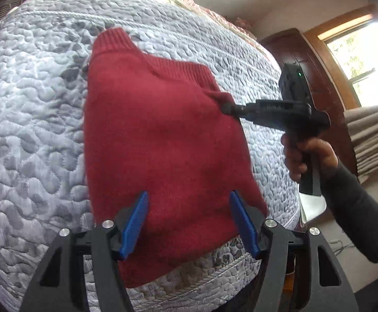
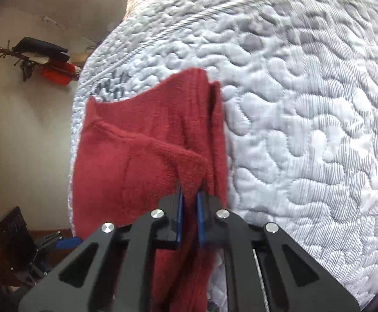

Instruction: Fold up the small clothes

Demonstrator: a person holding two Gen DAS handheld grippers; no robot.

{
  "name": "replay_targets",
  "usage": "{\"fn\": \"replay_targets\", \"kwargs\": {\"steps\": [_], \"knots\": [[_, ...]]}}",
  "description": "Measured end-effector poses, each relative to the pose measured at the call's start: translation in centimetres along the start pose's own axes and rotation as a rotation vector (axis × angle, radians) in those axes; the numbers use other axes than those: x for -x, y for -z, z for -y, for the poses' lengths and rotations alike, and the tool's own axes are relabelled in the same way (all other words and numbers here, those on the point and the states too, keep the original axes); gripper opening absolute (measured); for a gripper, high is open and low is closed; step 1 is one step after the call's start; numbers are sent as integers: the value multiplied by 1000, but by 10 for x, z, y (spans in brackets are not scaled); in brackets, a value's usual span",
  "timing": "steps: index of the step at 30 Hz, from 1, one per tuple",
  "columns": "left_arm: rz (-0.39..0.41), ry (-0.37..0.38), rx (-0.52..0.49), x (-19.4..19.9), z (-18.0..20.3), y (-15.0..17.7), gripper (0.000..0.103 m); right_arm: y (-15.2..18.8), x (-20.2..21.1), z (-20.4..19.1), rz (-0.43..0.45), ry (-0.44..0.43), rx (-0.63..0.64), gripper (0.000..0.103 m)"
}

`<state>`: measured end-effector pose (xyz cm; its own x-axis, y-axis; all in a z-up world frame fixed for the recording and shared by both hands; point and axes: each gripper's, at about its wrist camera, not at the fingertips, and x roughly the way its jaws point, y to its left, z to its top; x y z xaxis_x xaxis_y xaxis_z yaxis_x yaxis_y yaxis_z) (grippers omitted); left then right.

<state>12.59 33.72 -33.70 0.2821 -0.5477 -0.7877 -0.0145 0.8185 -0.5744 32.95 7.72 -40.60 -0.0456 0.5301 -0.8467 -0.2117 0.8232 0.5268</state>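
Folding is in the middle stage, I judge: the red knitted sweater [image 1: 160,135] lies on the quilted mattress [image 1: 33,130] near its corner, already narrowed into a long shape, with one ribbed cuff or collar pointing away at the far end.

The right tool [image 2: 189,202] has its blue pads nearly together and pinches a raised ridge of the knit at the side edge of the sweater; in the left wrist view the cloth is pulled into a small peak at that tool's tip. The left tool [image 1: 189,223] is wide apart, its blue pads [image 1: 134,223] over the near part of the sweater, holding nothing; whether they touch the cloth I cannot tell.

The next move probably calls for carrying the pinched edge across the body, and the left tool could press or take the near hem so that the layers do not slide.
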Motion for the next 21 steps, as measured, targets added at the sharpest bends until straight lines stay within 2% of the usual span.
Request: {"fn": "replay_targets", "kwargs": {"steps": [2, 3, 4, 7, 9, 11, 13, 14, 15, 16, 18, 20, 21], "knots": [[-23, -8, -20, -9, 2, 2, 65, 7, 2, 2, 10, -19, 7, 10], [-30, -14, -29, -9, 5, 4, 65, 10, 8, -4, 22, -27, 26, 17], [-32, -14, -32, -6, 10, 3, 65, 14, 19, -10, 42, -27, 32, 19], [-16, -6, -42, 3, 16, 1, 68, 37, 57, -37, 103, -32, 80, 20], [-9, -14, -38, 5, 14, 1, 71, 59, 62, -60, 66, -82, 121, 20], [-18, -7, -7, 0, 6, 1, 71, 81, 48, -76, -4, -97, 161, 20], [-17, 13, 22, -6, 2, -1, 74, 98, 21, -81, -65, -65, 170, 21], [-17, 15, 31, -8, 0, 0, 76, 105, 10, -76, -83, -36, 171, 15], [-21, 18, 35, -10, -1, 1, 77, 109, 5, -68, -81, -2, 169, 3], [-26, 27, 41, -13, -2, 2, 79, 109, 2, -60, -76, 9, 150, 0], [-24, 44, 53, -19, -3, 1, 80, 107, 4, -43, -72, -8, 96, 0], [-14, 52, 88, -21, -5, 2, 81, 108, 9, -42, -66, -4, 80, 0], [-14, 42, 109, -19, -5, 2, 82, 110, 16, -46, -62, 0, 77, 3]]}}
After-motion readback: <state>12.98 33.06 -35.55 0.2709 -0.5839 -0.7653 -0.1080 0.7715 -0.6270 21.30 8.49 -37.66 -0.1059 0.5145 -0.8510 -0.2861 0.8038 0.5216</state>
